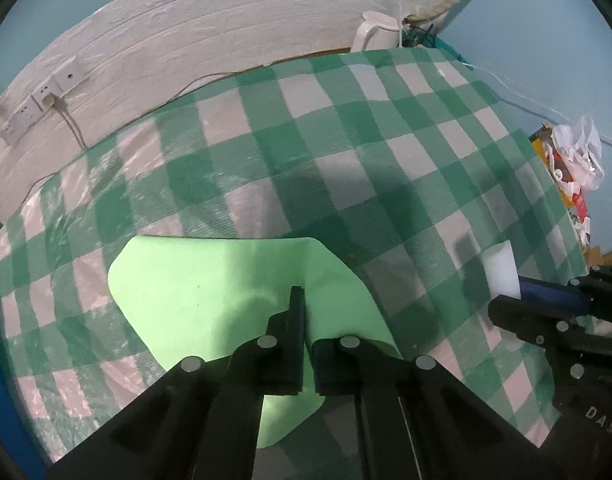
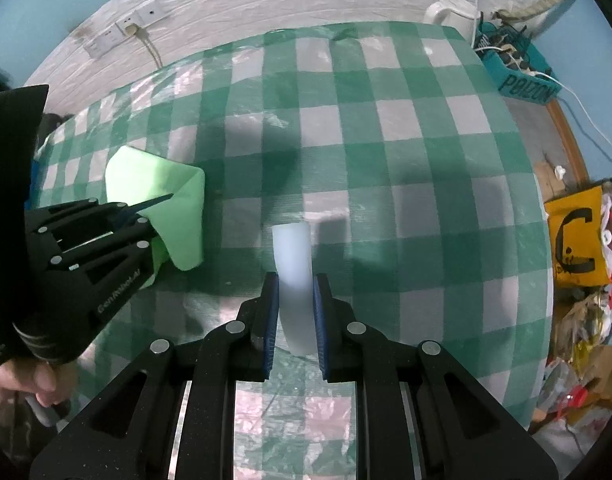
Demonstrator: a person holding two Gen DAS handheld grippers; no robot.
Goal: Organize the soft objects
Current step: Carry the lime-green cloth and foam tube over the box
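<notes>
The green sheet (image 1: 210, 292) is pinched at its right edge by the left tongs (image 1: 304, 300), whose jaws are clenched on it; that edge is lifted into a fold, while the rest lies flat on the bench (image 1: 345, 140) near its left edge. Open checked cloth is left between the sheet and the white foam block (image 2: 293, 280). The block is grasped between the blue pads (image 2: 270, 320) of the right tongs (image 2: 294, 300) and stands upright near the bench's middle. Beyond both things, the bench is bare to its far edge. At the far right corner a white kettle (image 2: 449, 12) is seen.
</notes>
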